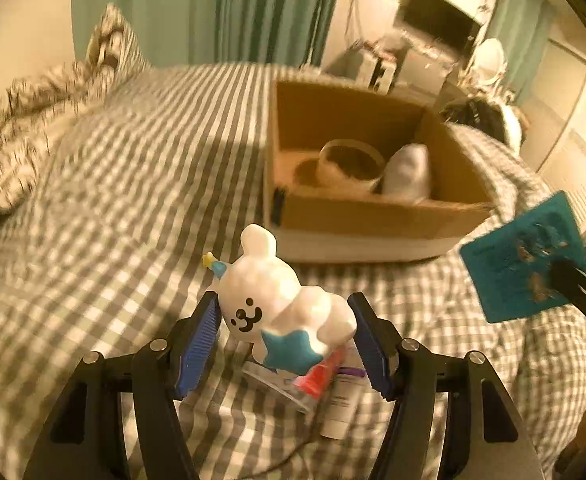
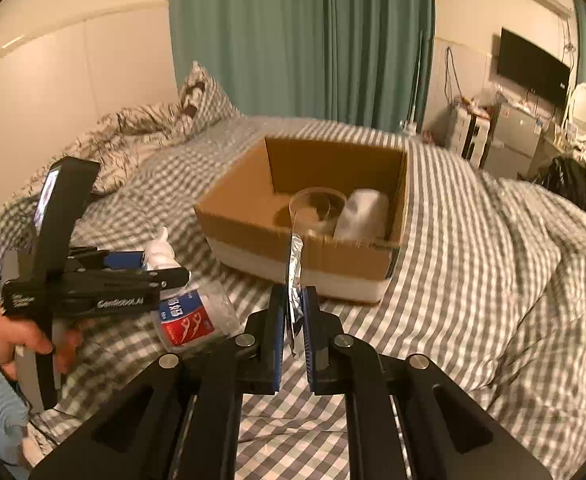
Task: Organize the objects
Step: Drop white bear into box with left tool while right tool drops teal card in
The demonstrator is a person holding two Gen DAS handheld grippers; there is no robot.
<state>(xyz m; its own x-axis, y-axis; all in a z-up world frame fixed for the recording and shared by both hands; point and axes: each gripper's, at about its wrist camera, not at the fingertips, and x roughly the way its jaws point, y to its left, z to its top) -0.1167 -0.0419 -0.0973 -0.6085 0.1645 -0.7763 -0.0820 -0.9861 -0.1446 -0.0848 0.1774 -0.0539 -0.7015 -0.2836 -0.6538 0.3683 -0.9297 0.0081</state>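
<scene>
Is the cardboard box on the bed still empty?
No: in the right wrist view the open brown cardboard box already holds a clear round plastic container and a white rounded object.

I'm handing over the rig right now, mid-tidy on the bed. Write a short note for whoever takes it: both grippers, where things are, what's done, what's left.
Left gripper: closed on the white bear figurine, held above the checked bedspread.
Right gripper: shut on a thin teal blister card, edge-on in its own camera.
Cardboard box sits open on the bed ahead of both grippers.
Done: a clear round tub and a white wrapped item are already in the box.
Left: drop the figurine and card in the box, then collect the clear floss-pick container and the small white tube, both on the bedspread.
</scene>
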